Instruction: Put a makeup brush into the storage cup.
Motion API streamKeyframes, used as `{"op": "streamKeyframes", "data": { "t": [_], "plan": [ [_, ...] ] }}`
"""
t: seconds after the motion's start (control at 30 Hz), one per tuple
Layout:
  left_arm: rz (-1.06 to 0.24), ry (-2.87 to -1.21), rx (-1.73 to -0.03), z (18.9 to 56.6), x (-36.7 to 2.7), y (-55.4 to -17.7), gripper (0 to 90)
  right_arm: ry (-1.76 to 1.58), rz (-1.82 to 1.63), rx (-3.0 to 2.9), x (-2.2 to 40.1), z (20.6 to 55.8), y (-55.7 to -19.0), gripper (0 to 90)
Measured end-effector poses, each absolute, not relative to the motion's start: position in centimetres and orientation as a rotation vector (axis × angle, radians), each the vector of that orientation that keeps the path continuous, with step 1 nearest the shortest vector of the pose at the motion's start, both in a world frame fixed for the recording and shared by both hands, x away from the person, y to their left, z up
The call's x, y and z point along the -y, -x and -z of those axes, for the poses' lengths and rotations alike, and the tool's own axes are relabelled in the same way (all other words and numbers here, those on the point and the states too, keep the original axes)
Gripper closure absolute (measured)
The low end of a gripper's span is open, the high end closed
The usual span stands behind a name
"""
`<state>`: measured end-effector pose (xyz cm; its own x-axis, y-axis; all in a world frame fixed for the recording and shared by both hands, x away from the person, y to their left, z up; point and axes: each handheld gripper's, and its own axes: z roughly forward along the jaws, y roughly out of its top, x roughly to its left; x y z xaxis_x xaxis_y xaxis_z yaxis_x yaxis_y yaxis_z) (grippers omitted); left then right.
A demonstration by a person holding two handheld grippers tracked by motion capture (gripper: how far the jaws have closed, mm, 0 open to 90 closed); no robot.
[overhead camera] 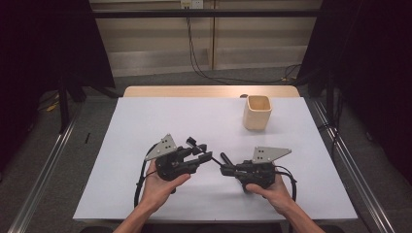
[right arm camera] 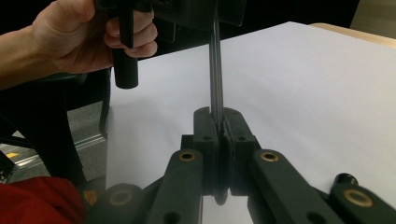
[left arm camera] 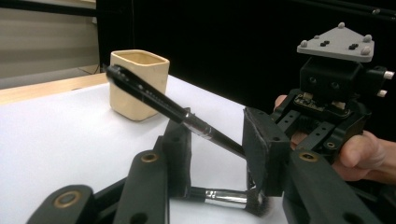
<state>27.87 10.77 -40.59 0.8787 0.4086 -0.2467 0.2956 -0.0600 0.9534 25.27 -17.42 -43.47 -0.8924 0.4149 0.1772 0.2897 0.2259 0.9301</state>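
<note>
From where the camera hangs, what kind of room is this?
Probably a lab or test room set up for recording, not a home. A white table stands between dark curtains, cables trail over the floor, and metal rails run along both sides.

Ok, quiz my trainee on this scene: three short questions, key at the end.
1. True or false: the cup lies on its side.
2. Which gripper has its jaws clamped shut on the black brush?
3. Where does the cup stand on the table? A: at the far right, beyond the right gripper. B: between the two grippers. C: at the near left corner.

Key: 1 false, it stands upright with its mouth up. 2 the right gripper. 3 A.
</note>
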Motion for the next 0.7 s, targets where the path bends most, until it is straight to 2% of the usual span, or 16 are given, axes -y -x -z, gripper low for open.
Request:
{"op": "streamKeyframes", "data": {
  "t": [0.3, 0.7],
  "plan": [
    [-0.027, -1.615, -0.566, 40.41, -10.78, -28.17, 73.7, -0.681, -1.757, -2.388, 17.19, 43.80, -25.32, 85.9],
    [-0.011, -1.617, -0.538, 40.06, -10.49, -28.13, 79.1, -0.700, -1.734, -2.382, 17.10, 44.03, -25.40, 84.1]
  ]
}}
